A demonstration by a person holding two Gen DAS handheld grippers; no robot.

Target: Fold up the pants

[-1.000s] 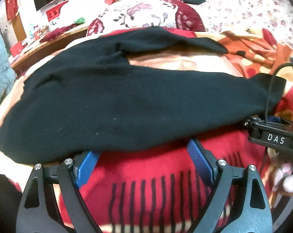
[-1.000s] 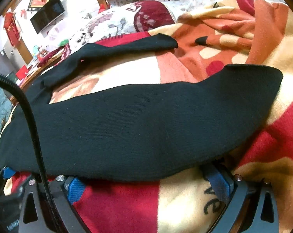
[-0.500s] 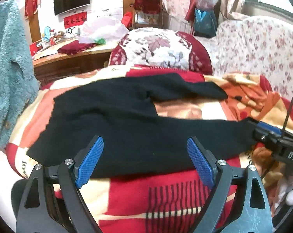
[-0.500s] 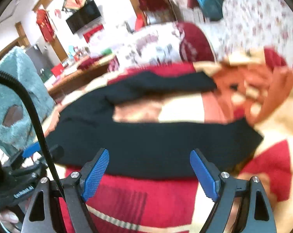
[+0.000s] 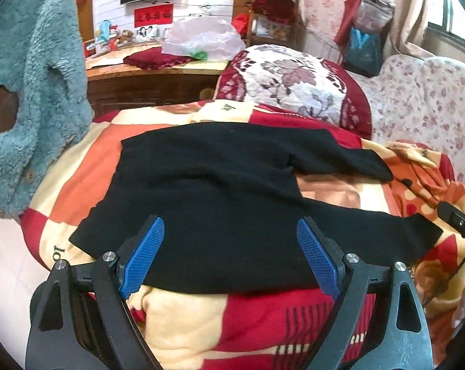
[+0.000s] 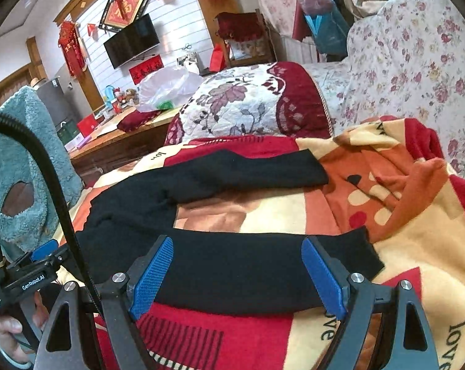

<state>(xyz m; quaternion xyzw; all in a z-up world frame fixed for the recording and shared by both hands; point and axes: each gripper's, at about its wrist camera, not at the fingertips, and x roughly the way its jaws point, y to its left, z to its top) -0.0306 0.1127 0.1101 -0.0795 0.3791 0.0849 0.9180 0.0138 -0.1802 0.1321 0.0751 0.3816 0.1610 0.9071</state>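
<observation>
Black pants (image 5: 220, 191) lie spread flat on a red, orange and cream blanket (image 5: 257, 320), waist to the left, the two legs splayed apart to the right. My left gripper (image 5: 230, 252) is open and empty, raised above the near leg close to the waist. My right gripper (image 6: 237, 273) is open and empty, raised above the near leg close to its cuff (image 6: 365, 252). The pants show in the right wrist view (image 6: 220, 256) with the far leg (image 6: 257, 169) lying behind. The left gripper's body (image 6: 25, 280) appears at the lower left of the right wrist view.
A teal fleece garment (image 5: 31, 86) hangs at the left. A floral cushion (image 5: 291, 80) and a floral sofa (image 5: 426, 101) lie behind the blanket. A wooden desk (image 5: 139, 74) with a plastic bag stands at the back.
Both grippers have lifted up and back from the near pant leg's edge, so the view has widened. The pants lie as before.
</observation>
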